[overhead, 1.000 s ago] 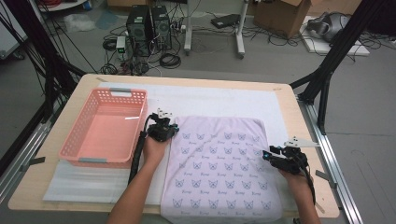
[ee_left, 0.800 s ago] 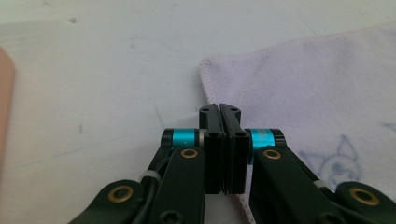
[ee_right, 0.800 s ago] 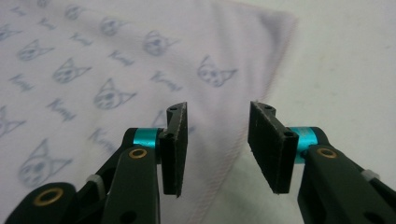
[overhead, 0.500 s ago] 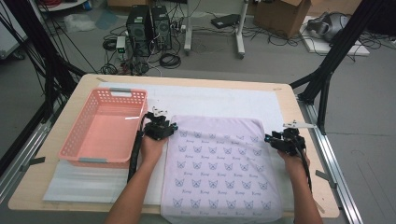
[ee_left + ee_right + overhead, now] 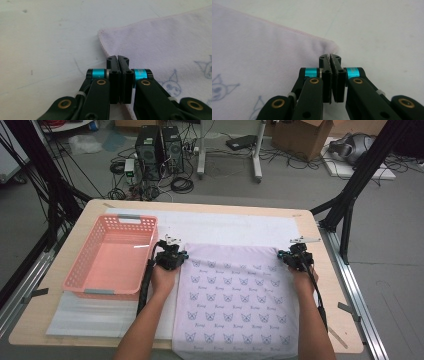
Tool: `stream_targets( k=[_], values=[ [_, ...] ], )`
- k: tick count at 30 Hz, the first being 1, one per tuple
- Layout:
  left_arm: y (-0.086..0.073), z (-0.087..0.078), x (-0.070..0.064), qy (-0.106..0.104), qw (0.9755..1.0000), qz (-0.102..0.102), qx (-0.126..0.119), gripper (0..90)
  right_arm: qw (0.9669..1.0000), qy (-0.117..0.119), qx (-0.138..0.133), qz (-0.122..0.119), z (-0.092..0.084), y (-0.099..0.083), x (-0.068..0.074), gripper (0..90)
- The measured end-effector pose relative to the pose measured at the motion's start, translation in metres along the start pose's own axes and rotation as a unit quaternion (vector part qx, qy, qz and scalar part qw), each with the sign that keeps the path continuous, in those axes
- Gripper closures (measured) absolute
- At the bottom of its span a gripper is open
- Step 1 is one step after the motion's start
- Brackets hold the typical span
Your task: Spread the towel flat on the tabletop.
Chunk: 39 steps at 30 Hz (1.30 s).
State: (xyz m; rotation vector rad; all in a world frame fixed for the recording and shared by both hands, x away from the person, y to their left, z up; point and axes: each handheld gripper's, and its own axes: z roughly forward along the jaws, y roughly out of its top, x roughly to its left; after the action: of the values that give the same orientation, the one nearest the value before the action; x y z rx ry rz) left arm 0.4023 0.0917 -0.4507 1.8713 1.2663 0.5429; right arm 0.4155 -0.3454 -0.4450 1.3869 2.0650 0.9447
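Note:
A lilac towel [image 5: 235, 295] printed with small cat faces lies flat on the table, and its near end hangs over the front edge. My left gripper [image 5: 179, 252] rests at the towel's far left corner. In the left gripper view its jaws [image 5: 117, 58] have just closed, and the towel's [image 5: 162, 45] edge runs in between them. My right gripper [image 5: 287, 253] sits at the far right corner. Its jaws [image 5: 330, 56] have just closed too, nipping the towel [image 5: 262, 50] right beside the corner.
A pink plastic basket [image 5: 75, 270] stands at the left of the table, close to my left hand. A white mat [image 5: 225, 227] covers the tabletop under the towel. Black frame struts rise at both sides, and computers and cables lie on the floor beyond.
My right hand has slid away from me along the towel's right edge to its far right corner. The left hand has stayed at the far left corner.

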Motion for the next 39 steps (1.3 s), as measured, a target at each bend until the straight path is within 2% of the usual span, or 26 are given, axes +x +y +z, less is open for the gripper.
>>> stream_targets(
  k=[1,3,4,5,6,7,8,10,12,14,15,16,18,19,20,22,25,27,28,30,32,33,34,35,36,39],
  values=[
    [0.000,-0.001,0.000,0.009,0.9999,0.003,-0.006,88.1,0.9999,-0.007,-0.011,0.003,-0.002,0.001,0.000,88.8],
    [0.000,-0.001,-0.002,0.015,0.9998,0.007,-0.015,88.1,0.9989,-0.019,-0.040,0.015,-0.007,0.003,-0.001,88.8],
    [0.000,-0.001,-0.004,0.017,0.9997,0.010,-0.018,88.1,0.9985,-0.027,-0.046,0.006,-0.008,0.003,-0.001,88.8],
    [0.000,0.000,-0.005,0.019,0.9996,0.011,-0.018,87.9,0.9979,-0.040,-0.050,-0.007,-0.008,0.004,0.001,88.6],
    [0.000,0.000,-0.006,0.021,0.9995,0.013,-0.017,87.2,0.9979,-0.045,-0.045,-0.008,-0.007,0.004,0.003,87.7],
    [0.000,-0.001,-0.005,0.027,0.9994,0.007,-0.020,85.0,0.9982,-0.046,-0.037,-0.006,-0.004,0.003,0.003,82.9],
    [0.001,-0.001,-0.003,0.022,0.9994,-0.009,-0.023,76.3,0.9978,-0.061,-0.026,0.002,-0.002,0.001,0.003,72.9],
    [0.001,-0.004,0.000,0.012,0.9992,-0.024,-0.029,68.7,0.9974,-0.051,-0.034,0.036,-0.004,0.000,-0.001,72.9],
    [0.001,-0.008,0.000,0.000,0.9993,-0.015,-0.035,68.5,0.9969,-0.044,-0.051,0.039,-0.011,0.002,-0.001,75.5],
    [0.001,-0.008,0.000,-0.017,0.9993,-0.010,-0.030,73.7,0.9977,-0.022,-0.059,0.024,-0.019,0.005,0.001,77.8],
    [0.000,-0.008,-0.001,-0.027,0.9994,-0.008,-0.022,75.1,0.9981,0.003,-0.057,0.022,-0.021,0.006,0.003,78.1],
    [-0.002,-0.006,-0.002,-0.032,0.9994,-0.007,-0.013,78.9,0.9985,0.026,-0.047,0.013,-0.021,0.006,0.005,78.4],
    [-0.004,-0.004,-0.001,-0.041,0.9991,-0.012,0.001,79.2,0.9985,0.048,-0.021,-0.015,-0.021,0.004,0.012,78.4],
    [-0.004,-0.004,-0.002,-0.035,0.9993,-0.014,0.000,79.8,0.9975,0.066,-0.012,-0.019,-0.020,0.002,0.014,78.4],
    [-0.004,-0.004,-0.002,-0.033,0.9993,-0.018,0.001,80.7,0.9968,0.075,0.002,-0.025,-0.018,-0.001,0.017,78.3],
    [-0.004,-0.003,-0.003,-0.026,0.9995,-0.015,0.001,81.2,0.9960,0.077,0.021,-0.039,-0.014,-0.007,0.021,78.4],
    [-0.004,-0.004,-0.004,-0.023,0.9997,-0.005,0.002,80.4,0.9965,0.075,0.018,-0.032,-0.016,-0.015,0.019,80.3],
    [-0.004,-0.004,-0.004,-0.027,0.9996,-0.006,-0.005,74.9,0.9973,0.049,0.018,-0.053,-0.021,-0.018,0.015,80.6],
    [-0.004,-0.005,-0.003,-0.034,0.9994,-0.003,-0.010,69.7,0.9977,0.039,0.019,-0.052,-0.023,-0.020,0.011,80.4],
    [-0.006,-0.010,-0.002,-0.050,0.9981,0.000,-0.037,65.9,0.9988,0.021,0.021,-0.039,-0.030,-0.023,0.003,79.2],
    [-0.007,-0.016,-0.004,-0.069,0.9960,0.008,-0.056,60.3,0.9990,0.028,0.014,-0.032,-0.036,-0.026,0.000,77.0],
    [-0.007,-0.018,-0.005,-0.088,0.9941,0.004,-0.063,58.4,0.9989,0.031,0.007,-0.034,-0.039,-0.027,0.000,75.7],
    [-0.008,-0.020,-0.005,-0.115,0.9911,0.001,-0.067,54.9,0.9989,0.033,0.000,-0.033,-0.044,-0.028,0.001,73.8],
    [-0.008,-0.023,-0.008,-0.126,0.9893,0.001,-0.073,54.2,0.9987,0.037,-0.007,-0.034,-0.049,-0.029,0.002,71.8],
    [-0.009,-0.027,-0.009,-0.132,0.9872,0.003,-0.089,53.0,0.9984,0.042,-0.015,-0.033,-0.054,-0.029,0.003,68.8],
    [-0.012,-0.038,-0.011,-0.162,0.9784,-0.001,-0.129,53.3,0.9971,0.056,-0.035,-0.038,-0.071,-0.033,0.009,62.0]
  ],
)
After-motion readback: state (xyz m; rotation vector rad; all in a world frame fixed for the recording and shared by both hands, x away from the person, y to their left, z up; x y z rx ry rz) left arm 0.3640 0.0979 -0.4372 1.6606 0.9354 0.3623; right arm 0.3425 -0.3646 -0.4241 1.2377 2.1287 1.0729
